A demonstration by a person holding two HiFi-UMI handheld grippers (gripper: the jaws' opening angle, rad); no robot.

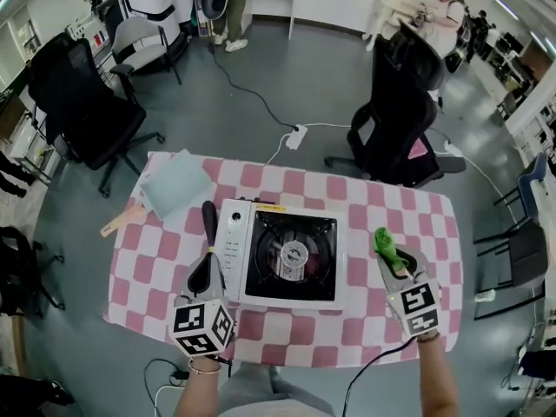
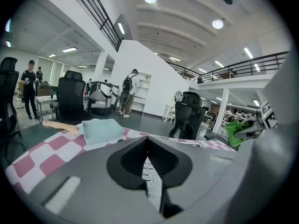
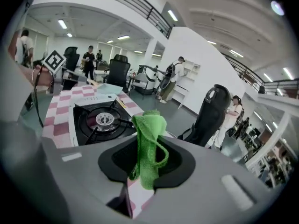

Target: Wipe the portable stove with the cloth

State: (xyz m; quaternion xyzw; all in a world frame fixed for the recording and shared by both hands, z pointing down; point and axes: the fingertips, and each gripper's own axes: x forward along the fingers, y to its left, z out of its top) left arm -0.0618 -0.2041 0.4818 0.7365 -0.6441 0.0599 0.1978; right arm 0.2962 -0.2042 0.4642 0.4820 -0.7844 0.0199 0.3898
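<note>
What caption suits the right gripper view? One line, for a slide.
Right gripper, jaws shut on the green cloth, poised beside the portable stove on a checked tablecloth.

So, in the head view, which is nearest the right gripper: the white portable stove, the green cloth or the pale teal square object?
1. The green cloth, clamped in the right gripper itself.
2. The white portable stove, to its left, in the middle.
3. The pale teal square object, farthest, at the back left.

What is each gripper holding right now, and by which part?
The right gripper is shut on the green cloth, pinching it at a bunched fold, with loose cloth above and below. The left gripper is shut with nothing between its jaws.
</note>
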